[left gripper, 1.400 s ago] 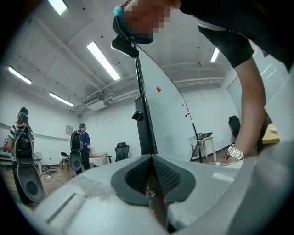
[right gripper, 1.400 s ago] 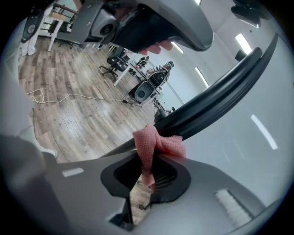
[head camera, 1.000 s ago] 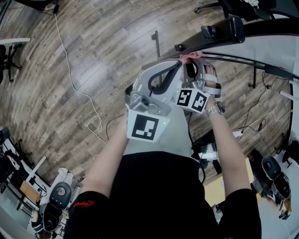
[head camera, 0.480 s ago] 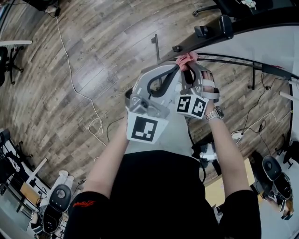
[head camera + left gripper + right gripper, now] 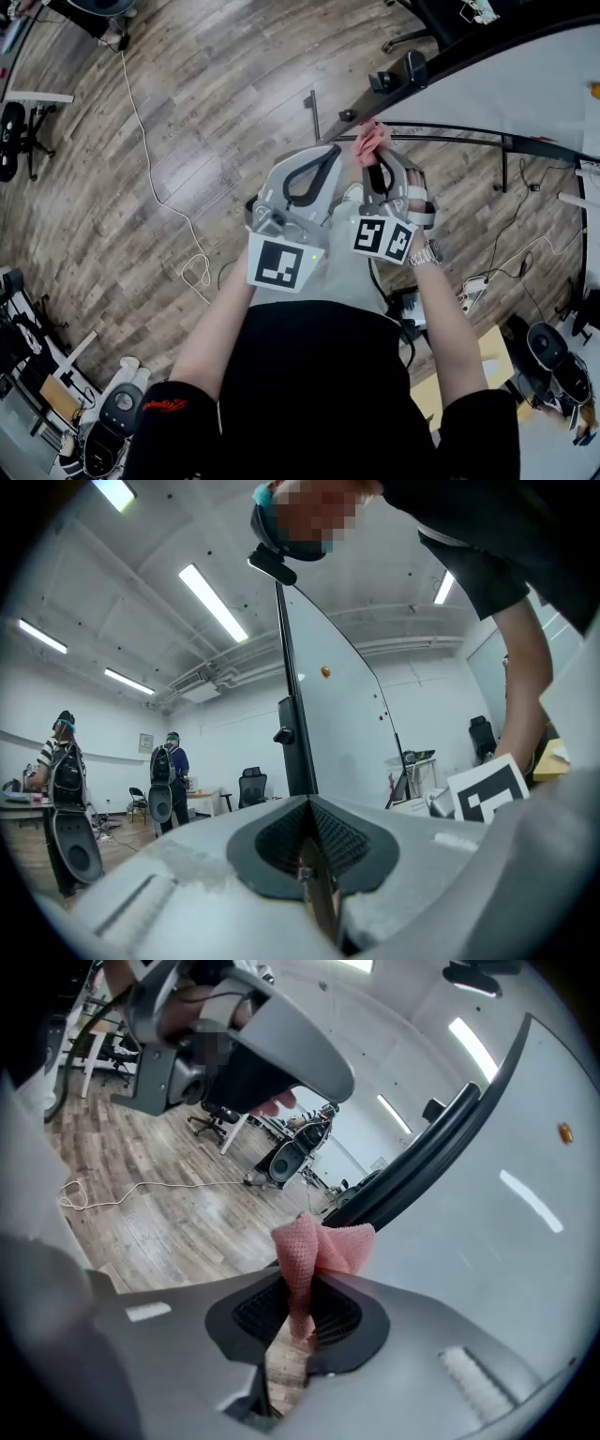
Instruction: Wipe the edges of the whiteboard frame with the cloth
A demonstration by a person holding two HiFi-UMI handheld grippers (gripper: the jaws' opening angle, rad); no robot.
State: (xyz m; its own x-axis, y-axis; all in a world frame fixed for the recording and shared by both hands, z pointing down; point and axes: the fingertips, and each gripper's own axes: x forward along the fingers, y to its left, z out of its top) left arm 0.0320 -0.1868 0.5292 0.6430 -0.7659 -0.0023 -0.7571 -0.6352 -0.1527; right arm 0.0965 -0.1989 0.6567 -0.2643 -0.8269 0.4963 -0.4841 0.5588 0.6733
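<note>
Quick status on the wipe job: the right gripper [image 5: 300, 1321] is clamped on the pink cloth [image 5: 314, 1251], and a folded tuft of it pokes out past the jaws. The tuft sits right at the dark frame [image 5: 441, 1147] of the whiteboard [image 5: 525, 1241]. It looks like it's touching, but I can't swear to it.

In the head view the cloth [image 5: 372, 141] is down near the low end of the frame's edge [image 5: 469, 52], close to a knob on the bar. The left gripper [image 5: 323, 159] hovers just beside the right gripper [image 5: 373, 161]. Its jaws are pressed together on nothing, so it's just along for the ride.

Progress-wise, my guess is this is one edge being worked at its low end. No marks or dust show what's already clean. The long run of that edge, plus any other sides out of frame, probably needs doing yet.
</note>
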